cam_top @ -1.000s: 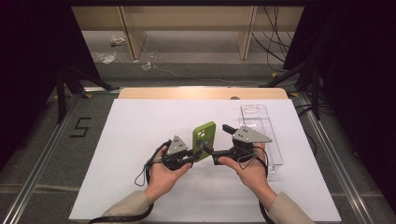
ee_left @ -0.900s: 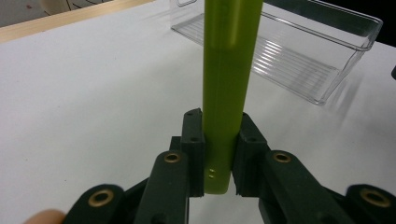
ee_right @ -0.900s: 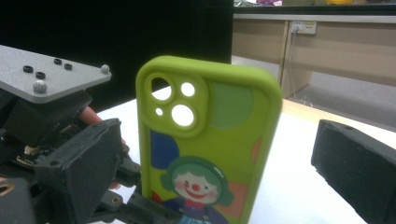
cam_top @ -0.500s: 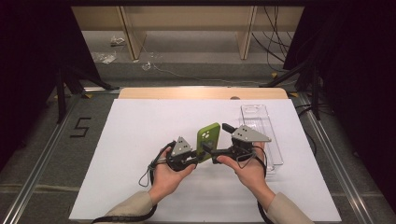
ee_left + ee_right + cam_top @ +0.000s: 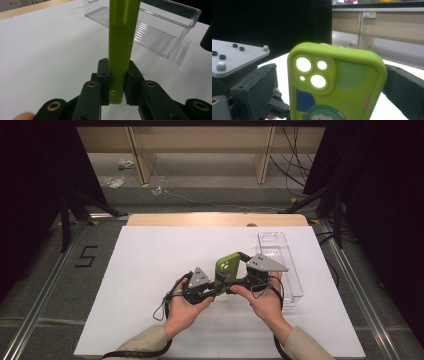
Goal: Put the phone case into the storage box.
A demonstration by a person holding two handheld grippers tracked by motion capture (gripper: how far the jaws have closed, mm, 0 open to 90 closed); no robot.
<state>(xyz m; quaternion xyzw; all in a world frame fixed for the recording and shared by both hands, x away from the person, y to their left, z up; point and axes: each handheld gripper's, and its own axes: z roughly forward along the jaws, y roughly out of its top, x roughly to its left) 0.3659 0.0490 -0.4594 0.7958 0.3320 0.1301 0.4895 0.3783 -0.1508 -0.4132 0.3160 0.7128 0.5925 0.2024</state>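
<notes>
I have the green phone case point(image 5: 227, 268) lifted off the white table point(image 5: 150, 270), held between my two hands just left of the clear plastic tray point(image 5: 287, 270). My left tool point(image 5: 116, 82) is clamped on the case's bottom edge; in the left gripper view the pads press its two flat faces with the thin side turned to the camera. My right tool point(image 5: 243, 281) sits at the case's other side, and in the right gripper view the case stands right in front of its camera with a dark jaw showing past its right edge, but I cannot tell whether that tool is pinching the case or merely bracketing it. To do this step well, I judge I should keep the left clamp steady and low on the case, move both hands together so the soft shell does not twist, and only loosen one tool once the other clearly has it. The case stands nearly upright, its long axis running up from the left tool with a slight lean; the camera cutouts are at the top end, and the printed back faces my right tool.
</notes>
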